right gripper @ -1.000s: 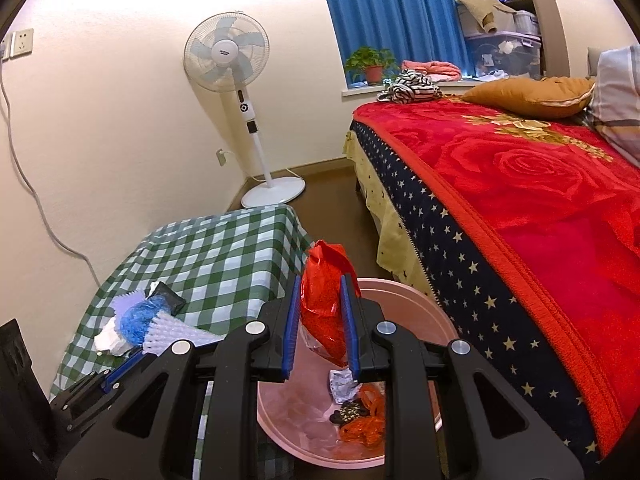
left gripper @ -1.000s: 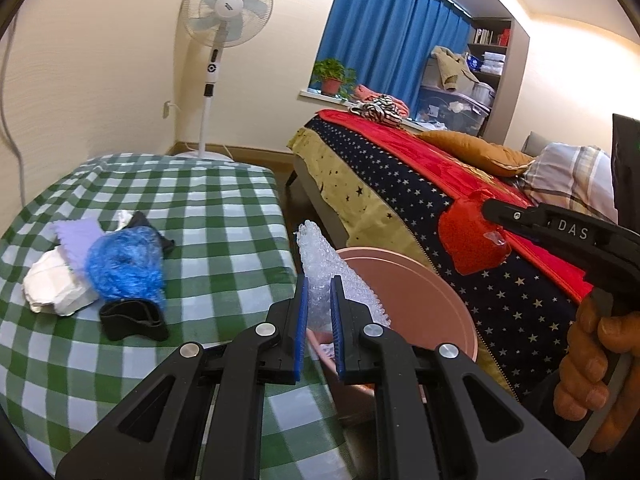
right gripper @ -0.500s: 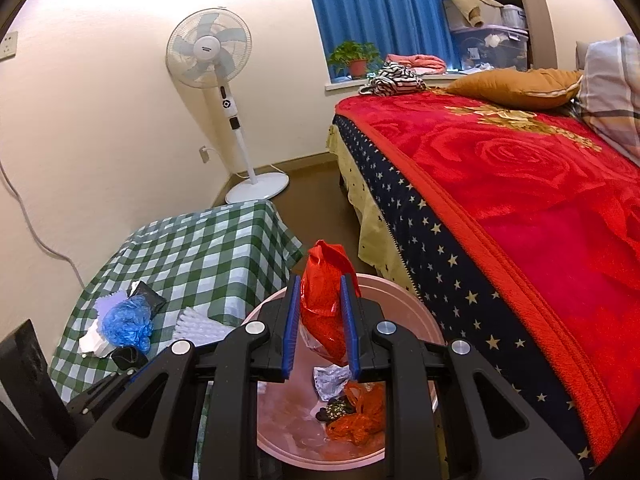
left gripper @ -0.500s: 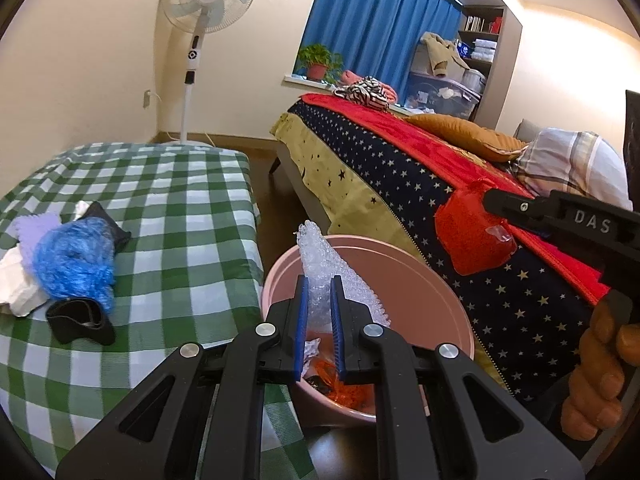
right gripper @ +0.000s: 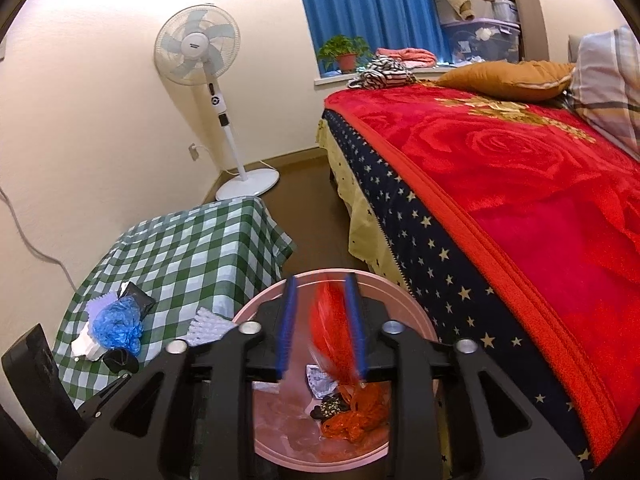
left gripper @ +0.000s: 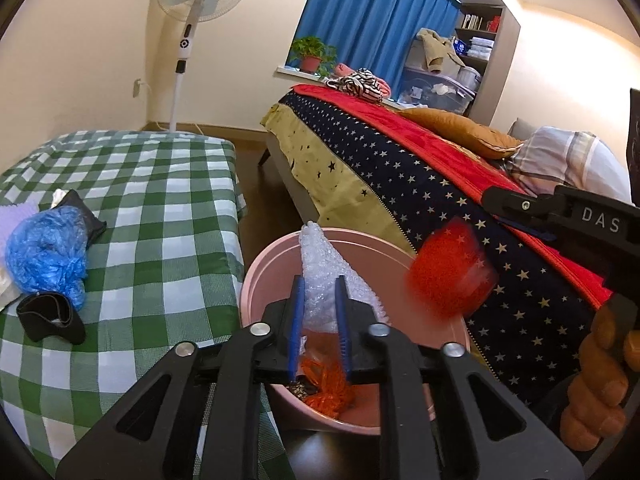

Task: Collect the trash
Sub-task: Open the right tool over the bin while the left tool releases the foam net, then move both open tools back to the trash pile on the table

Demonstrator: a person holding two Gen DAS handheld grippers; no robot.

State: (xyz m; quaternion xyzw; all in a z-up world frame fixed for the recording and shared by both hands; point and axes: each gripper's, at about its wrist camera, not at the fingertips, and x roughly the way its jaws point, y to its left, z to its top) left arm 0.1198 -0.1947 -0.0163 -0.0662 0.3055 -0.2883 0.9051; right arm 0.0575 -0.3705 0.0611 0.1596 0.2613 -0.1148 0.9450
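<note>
A pink bin [left gripper: 256, 276] [right gripper: 394, 290] stands on the floor between the checked table and the bed. My left gripper [left gripper: 319, 282] hangs over it; its jaws are opening, and a strip of clear bubble wrap [left gripper: 320, 256] [right gripper: 208, 326] still stands upright between them, touching both pads. My right gripper [right gripper: 320, 280] is over the bin too, jaws opening. A red plastic bag [right gripper: 332, 328] [left gripper: 452, 276], blurred, is slipping out below its fingers. Orange netting [right gripper: 356, 416] and crumpled scraps lie in the bin.
On the green checked table [left gripper: 168, 208] lie a blue plastic wad [left gripper: 48, 252], a black band [left gripper: 50, 316], a black pouch and white and lilac scraps. The bed [right gripper: 500, 200] rises just right of the bin. A standing fan [right gripper: 200, 52] is by the wall.
Both grippers' jaws have spread. The red bag has left the right gripper's pads and is dropping toward the bin. The left gripper has moved from the table's edge to over the bin.
</note>
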